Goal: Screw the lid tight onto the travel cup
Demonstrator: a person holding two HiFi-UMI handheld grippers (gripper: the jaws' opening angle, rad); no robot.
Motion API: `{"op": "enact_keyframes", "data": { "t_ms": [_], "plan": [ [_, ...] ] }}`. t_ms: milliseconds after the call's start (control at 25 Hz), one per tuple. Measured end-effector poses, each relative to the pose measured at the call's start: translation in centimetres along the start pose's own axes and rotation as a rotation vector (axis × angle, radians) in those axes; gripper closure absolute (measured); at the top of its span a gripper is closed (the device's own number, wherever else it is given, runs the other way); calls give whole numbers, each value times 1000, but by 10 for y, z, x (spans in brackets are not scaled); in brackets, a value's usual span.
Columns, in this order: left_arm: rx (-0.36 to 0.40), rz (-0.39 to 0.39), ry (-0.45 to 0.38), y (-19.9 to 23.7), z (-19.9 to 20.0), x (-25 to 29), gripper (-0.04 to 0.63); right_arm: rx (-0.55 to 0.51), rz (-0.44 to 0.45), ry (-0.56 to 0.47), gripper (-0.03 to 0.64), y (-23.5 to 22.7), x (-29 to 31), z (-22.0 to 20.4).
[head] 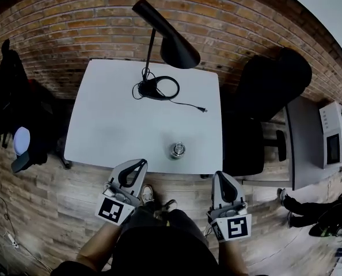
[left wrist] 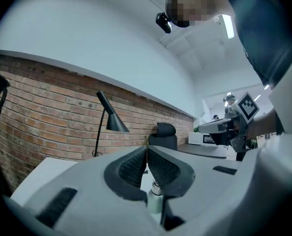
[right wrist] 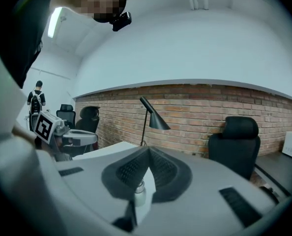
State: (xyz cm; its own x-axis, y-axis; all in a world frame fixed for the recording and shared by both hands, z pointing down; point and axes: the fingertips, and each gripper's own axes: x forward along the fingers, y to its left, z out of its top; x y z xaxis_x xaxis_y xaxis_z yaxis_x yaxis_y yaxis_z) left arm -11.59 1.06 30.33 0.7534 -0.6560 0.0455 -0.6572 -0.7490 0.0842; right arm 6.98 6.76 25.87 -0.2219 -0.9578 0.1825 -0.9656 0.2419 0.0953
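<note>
A small metal travel cup (head: 177, 150) with its lid on top stands near the front edge of the white table (head: 113, 119). Both grippers hang short of that edge, over the wooden floor. My left gripper (head: 141, 163) is shut and empty, left of the cup. My right gripper (head: 222, 174) is also shut and empty, to the cup's right. Through the gap below the closed jaws the cup (left wrist: 155, 196) shows in the left gripper view, and the cup (right wrist: 138, 191) shows likewise in the right gripper view, well ahead of the jaws.
A black desk lamp (head: 165, 42) stands at the table's back, its cord and plug (head: 201, 109) trailing right. A black office chair (head: 263, 96) sits right of the table. A brick wall runs behind. The person's feet (head: 156, 199) are on the floor between the grippers.
</note>
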Motion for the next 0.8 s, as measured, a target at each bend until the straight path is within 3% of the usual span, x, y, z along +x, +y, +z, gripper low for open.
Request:
{"op": "enact_keyframes", "data": {
  "t_ms": [280,520,680,800],
  "plan": [
    [-15,8,40,2,-16,25,566,36,24,-23,604,-19,22,-8],
    [23,49,54,-1,-9,30,566,1,94,35,604,-28,46,-33],
    [-6,78,74,5,-19,34,566,-3,130,22,604,-28,59,-38],
    [-14,78,102,3,-31,37,566,-10,138,74,604,-32,64,-53]
  ]
}}
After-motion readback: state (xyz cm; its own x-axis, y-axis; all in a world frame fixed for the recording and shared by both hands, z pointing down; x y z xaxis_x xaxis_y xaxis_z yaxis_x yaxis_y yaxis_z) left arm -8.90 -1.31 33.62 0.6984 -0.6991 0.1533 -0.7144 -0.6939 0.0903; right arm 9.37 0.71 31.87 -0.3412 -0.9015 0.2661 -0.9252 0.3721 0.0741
